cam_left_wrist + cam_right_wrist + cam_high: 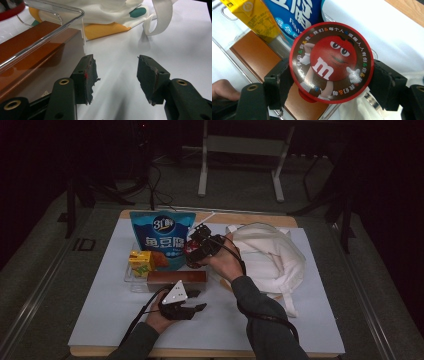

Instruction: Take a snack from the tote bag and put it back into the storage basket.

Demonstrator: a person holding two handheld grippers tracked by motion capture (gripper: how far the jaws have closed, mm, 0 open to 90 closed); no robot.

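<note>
High view: right gripper (196, 251) grips a round M&M's tub (191, 251) over the clear tray (131, 279), mid-table toward the far edge.

Right gripper view has the jaws pressed on either side of the tub's red lid (331, 62), above a brown box (255, 53), a yellow carton (254, 16) and a blue pouch (299, 12). Left gripper (115, 77) rests on the white tabletop (175, 42) beside the tray's near corner, jaws apart and empty. A white bag (267, 255) lies toward the right edge.

Bare tabletop (120, 70) beside clear tray (75, 15)
</note>
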